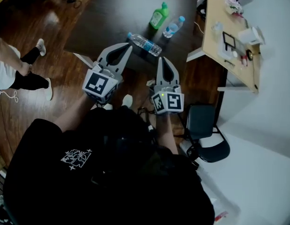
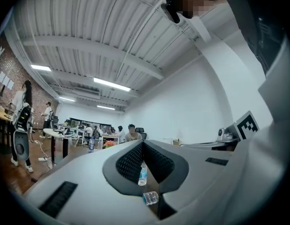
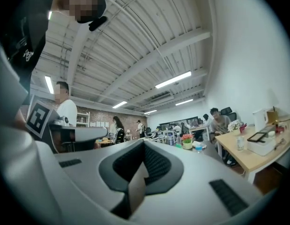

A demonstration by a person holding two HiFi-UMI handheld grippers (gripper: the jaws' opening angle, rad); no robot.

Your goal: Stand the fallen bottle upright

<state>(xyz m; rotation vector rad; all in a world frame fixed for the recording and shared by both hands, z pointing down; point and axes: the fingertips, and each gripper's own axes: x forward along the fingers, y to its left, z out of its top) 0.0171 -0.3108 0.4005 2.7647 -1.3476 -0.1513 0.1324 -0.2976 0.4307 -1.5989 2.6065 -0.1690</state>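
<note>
A clear water bottle (image 1: 145, 43) with a blue cap lies on its side on the dark grey table (image 1: 112, 13). Beyond it stand a green bottle (image 1: 159, 16) and a second clear bottle (image 1: 174, 26). My left gripper (image 1: 129, 46) is shut and empty, its tips just left of the fallen bottle's cap end. My right gripper (image 1: 163, 59) is shut and empty, a little nearer than that bottle. In the left gripper view, below the closed tips (image 2: 144, 142), I see an upright bottle (image 2: 142, 175) and one end of the fallen bottle (image 2: 151, 198). The right gripper view shows meeting tips (image 3: 144, 142).
A wooden desk (image 1: 215, 41) with small items stands at the right, and a black chair (image 1: 205, 125) is near my right side. A person's legs (image 1: 27, 74) are on the wood floor at the left. Other people sit at desks far off.
</note>
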